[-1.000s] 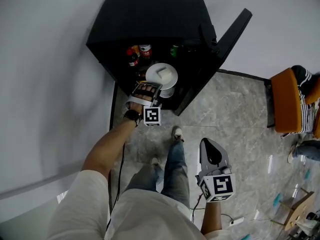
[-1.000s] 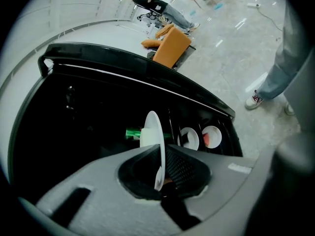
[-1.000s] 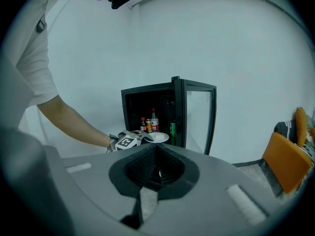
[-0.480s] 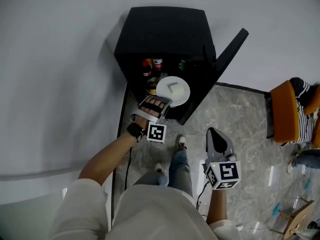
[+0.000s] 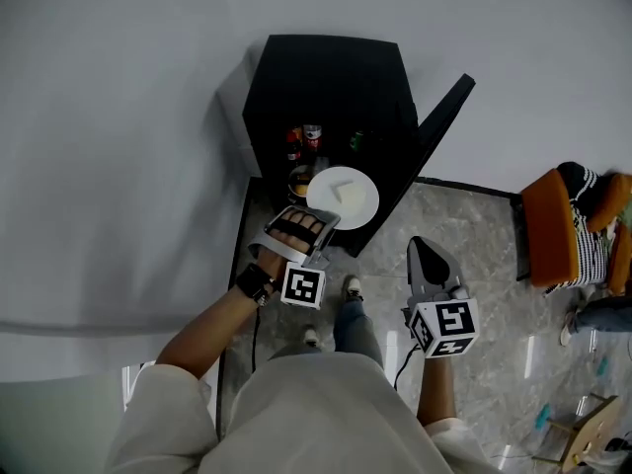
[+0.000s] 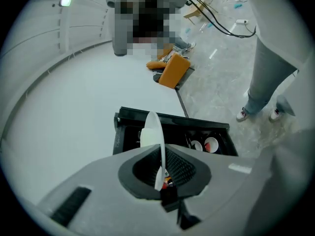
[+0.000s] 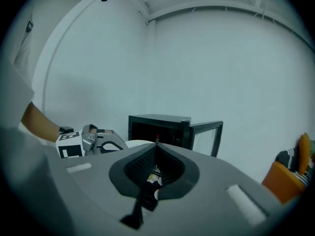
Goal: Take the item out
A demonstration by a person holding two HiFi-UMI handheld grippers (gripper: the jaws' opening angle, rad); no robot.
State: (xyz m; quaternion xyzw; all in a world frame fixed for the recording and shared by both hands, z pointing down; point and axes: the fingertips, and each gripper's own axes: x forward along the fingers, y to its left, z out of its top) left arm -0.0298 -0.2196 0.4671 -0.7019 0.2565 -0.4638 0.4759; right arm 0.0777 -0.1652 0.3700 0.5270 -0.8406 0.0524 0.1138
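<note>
A small black fridge stands against the white wall, its door swung open to the right. My left gripper is shut on the near rim of a white plate, which carries a white block. The plate hangs level in front of the fridge opening, outside it. In the left gripper view the plate stands edge-on between the jaws. Cans stay on the shelf inside. My right gripper is lower right, shut with nothing in it, away from the fridge.
An orange chair with a seated person in striped clothing is at the right. The floor is grey marble. My own feet stand just before the fridge. A cable runs along the floor by the wall.
The left gripper has drawn the plate out of the fridge, up and toward me. The right gripper has also risen. The fridge door stays open.
</note>
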